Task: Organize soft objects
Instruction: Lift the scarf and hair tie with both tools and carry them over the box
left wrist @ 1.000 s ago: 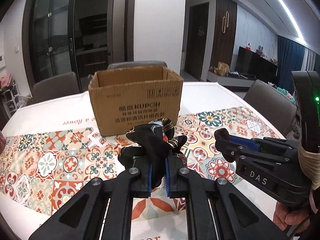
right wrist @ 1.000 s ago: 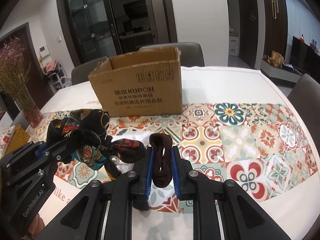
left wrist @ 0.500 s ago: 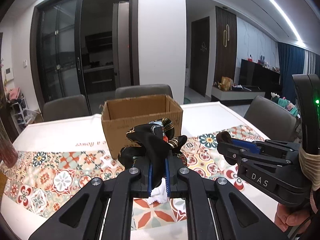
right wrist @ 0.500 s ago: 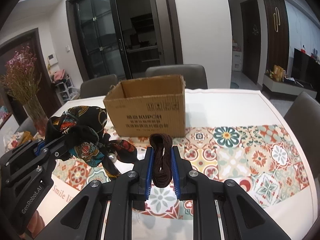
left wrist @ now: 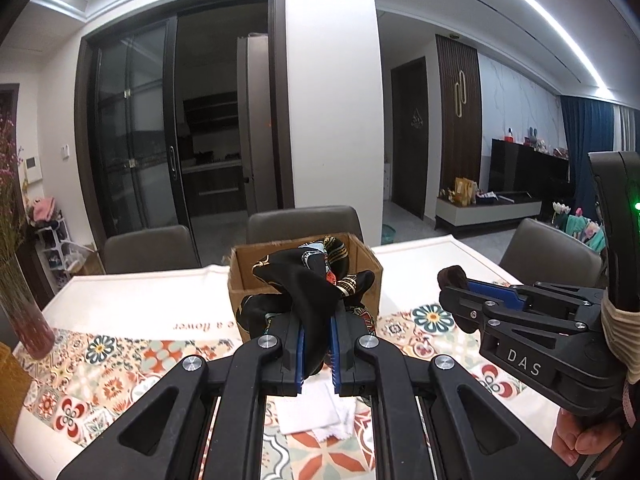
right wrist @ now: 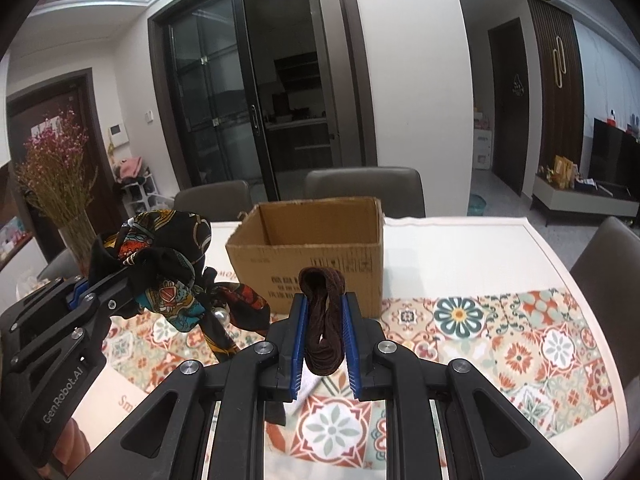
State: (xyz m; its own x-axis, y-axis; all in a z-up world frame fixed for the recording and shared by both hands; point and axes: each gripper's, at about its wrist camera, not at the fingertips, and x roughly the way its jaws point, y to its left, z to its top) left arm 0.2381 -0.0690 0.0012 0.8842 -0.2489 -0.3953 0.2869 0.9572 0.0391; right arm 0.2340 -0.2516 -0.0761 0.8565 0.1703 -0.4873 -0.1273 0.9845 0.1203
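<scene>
Cardboard, open-topped and seemingly empty, the box (right wrist: 310, 258) stood near the far edge of the surface (right wrist: 500, 248), just beyond the tiled runner. Both grippers were loaded and held above the surface in front of it — a carry step, by the look of it. The left gripper (left wrist: 316, 330) was clamped narrow on a black patterned scarf (left wrist: 310, 280), silky and bunched, a pearl bead dangling from its folds. The right gripper (right wrist: 325, 320) pinched a dark brown hair tie (right wrist: 322, 312), ribbed and doubled into a loop standing upright between the blue pads. Next, each load would need bringing over the box's opening before the jaws part — the scarf's trailing ends could snag the rim. A white cloth (left wrist: 316, 412) lay near the near edge.
</scene>
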